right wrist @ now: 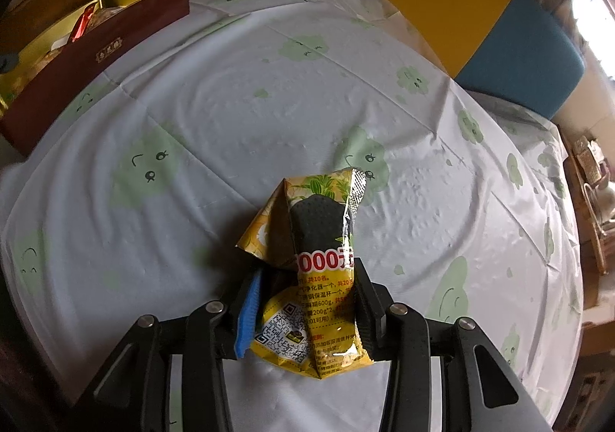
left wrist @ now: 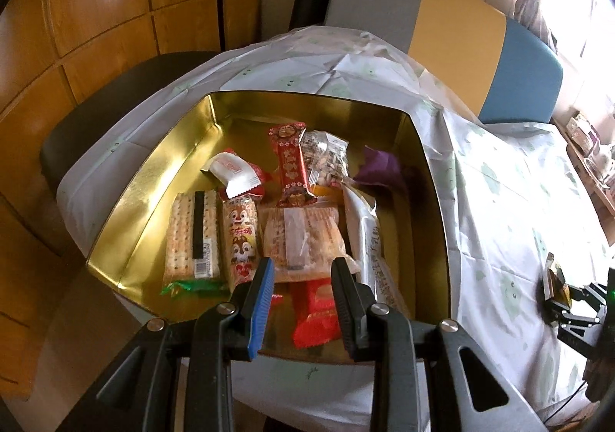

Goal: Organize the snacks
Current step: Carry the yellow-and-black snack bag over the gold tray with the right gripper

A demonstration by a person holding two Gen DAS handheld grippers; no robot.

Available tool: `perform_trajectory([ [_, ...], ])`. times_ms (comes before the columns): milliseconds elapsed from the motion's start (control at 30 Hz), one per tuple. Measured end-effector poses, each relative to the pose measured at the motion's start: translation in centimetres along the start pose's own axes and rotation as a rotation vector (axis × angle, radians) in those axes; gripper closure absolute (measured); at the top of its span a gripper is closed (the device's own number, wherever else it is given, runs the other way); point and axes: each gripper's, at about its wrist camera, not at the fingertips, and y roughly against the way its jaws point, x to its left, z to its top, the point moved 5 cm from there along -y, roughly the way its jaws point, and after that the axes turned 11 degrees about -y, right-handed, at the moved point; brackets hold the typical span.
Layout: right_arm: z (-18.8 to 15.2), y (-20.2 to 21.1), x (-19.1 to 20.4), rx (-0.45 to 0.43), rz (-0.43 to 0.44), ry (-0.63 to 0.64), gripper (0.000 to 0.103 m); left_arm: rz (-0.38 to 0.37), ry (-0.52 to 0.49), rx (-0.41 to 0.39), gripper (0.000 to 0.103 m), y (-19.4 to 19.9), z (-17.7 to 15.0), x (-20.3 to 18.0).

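While the left tongs [left wrist: 303, 280] hover parted and empty, the right tongs [right wrist: 307, 278] pinch a yellow snack packet [right wrist: 307, 259].

Left tongs [left wrist: 303, 280] empty, slightly parted; right tongs [right wrist: 307, 278] clamped.

Snack packets [left wrist: 292, 224] crowding tin [left wrist: 130, 201] floor; tablecloth [right wrist: 269, 93] lying bare between tin's wall and yellow packet [right wrist: 319, 259].
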Motion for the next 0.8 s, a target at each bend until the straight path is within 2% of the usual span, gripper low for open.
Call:
perform_trajectory([
  [100,0.1,0.0,0.0,0.001,-0.004,0.003,0.06,0.007,0.005,-0.006,0.072,0.4,-0.3,0.3],
  [167,0.2,0.1,0.0,0.001,0.004,-0.012,0.065,0.011,0.012,-0.011,0.072,0.8,-0.6,0.6],
  [500,0.3,-0.3,-0.2,0.02,0.026,-0.069,0.063,0.017,0.053,-0.013,0.072,1.2,-1.8,2.2],
  [633,0.4,-0.7,-1.9,0.053,0.021,-0.135,0.043,0.015,0.074,-0.014,0.072,1.1,-2.1,3.0],
  [667,0.4,-0.7,-2.2,0.06,0.022,-0.145,0.043,0.013,0.077,-0.014,0.072,1.1,-2.1,3.1],
  [733,0.2,-0.6,-2.3,0.062,0.013,-0.145,0.043,0.01,0.088,-0.014,0.072,1.0,-2.2,3.4],
  [800,0.0,-0.4,-2.0,0.053,0.012,-0.135,0.059,0.006,0.096,-0.015,0.072,0.8,-2.4,3.7],
])
